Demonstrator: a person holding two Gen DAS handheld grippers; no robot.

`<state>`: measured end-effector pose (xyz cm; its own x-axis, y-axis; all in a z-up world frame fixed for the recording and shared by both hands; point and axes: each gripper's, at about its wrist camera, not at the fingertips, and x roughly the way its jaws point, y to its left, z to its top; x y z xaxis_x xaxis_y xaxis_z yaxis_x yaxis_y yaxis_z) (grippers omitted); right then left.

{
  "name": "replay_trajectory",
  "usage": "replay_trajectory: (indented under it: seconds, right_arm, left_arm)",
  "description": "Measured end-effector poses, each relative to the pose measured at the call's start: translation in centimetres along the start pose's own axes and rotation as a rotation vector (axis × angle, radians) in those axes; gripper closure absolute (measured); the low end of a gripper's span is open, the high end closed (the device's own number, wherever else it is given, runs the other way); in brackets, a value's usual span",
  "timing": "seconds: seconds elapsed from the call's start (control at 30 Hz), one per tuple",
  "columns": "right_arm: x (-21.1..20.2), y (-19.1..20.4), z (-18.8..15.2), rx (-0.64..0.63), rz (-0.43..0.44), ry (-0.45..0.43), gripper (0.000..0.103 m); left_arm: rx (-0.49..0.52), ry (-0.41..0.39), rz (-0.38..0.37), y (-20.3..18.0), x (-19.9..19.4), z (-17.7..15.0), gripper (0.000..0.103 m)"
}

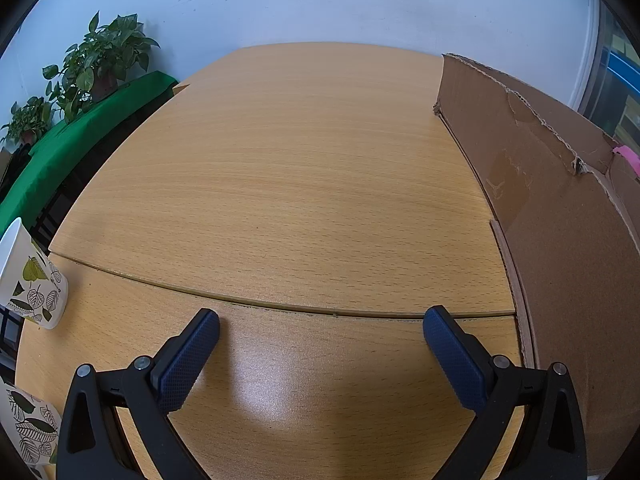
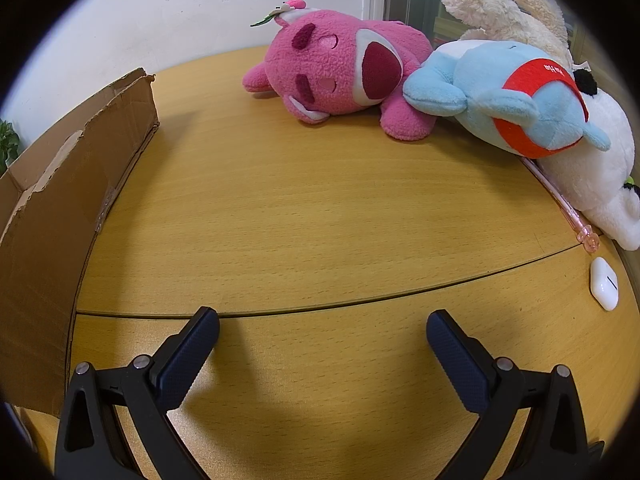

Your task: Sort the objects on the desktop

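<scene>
One wooden table [image 1: 280, 184], two tops butted at a curved seam, seen in both views. One cardboard box [image 1: 560, 216] with torn rim, standing on table: right edge of left wrist view, left edge of right wrist view [image 2: 44, 216], so between the two grippers. Four plush toys, right wrist view only, heaped at far right of table: pink bear [image 2: 340, 76] lying on its side, blue toy with red bands [image 2: 512, 100] leaning on it, white toy [image 2: 600, 172] under the blue one, cream toy [image 2: 500, 8] behind at the back. Two potted plants [image 1: 100, 60], left wrist view only, on a green-covered surface [image 1: 80, 140] beyond the table. Two leaf-print cups at left edge of left wrist view: one upright [image 1: 32, 280], one cut off at lower corner [image 1: 28, 428]. One pink pen [image 2: 560, 200] along the white toy's edge; one white earbud case [image 2: 604, 284] near it, just apart; both right wrist view only. Left gripper [image 1: 320, 328] spread wide, nothing between pads, over bare wood. Right gripper [image 2: 322, 328] likewise spread, holding nothing, plush toys well ahead
</scene>
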<state>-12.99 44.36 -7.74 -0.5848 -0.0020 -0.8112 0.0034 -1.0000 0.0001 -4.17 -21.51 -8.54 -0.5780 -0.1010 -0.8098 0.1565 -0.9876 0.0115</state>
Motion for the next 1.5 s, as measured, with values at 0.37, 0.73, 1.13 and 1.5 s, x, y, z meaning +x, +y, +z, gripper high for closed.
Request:
replay_trajectory:
  seconds: [0.37, 0.73, 1.13, 1.5]
  right_arm:
    - [-0.6, 0.3, -0.9, 0.008, -0.006, 0.023, 0.0]
    - [-11.7, 4.0, -3.5, -0.109, 0.092, -0.119, 0.0]
    - [-18.0, 16.1, -4.1, -0.286, 0.483, -0.126, 0.0]
    - [-20.2, 25.1, -7.2, -0.38, 0.828, 0.021, 0.0]
  left_arm:
    - [-0.001, 0.0, 0.001, 0.0, 0.0, 0.0, 0.0]
    - [-0.003, 0.0, 0.002, 0.1, 0.1, 0.1, 0.0]
    - [0.001, 0.0, -0.005, 0.2, 0.3, 0.3, 0.0]
    - [-0.1, -0.075, -0.347, 1.3, -13.8, -4.3, 0.001]
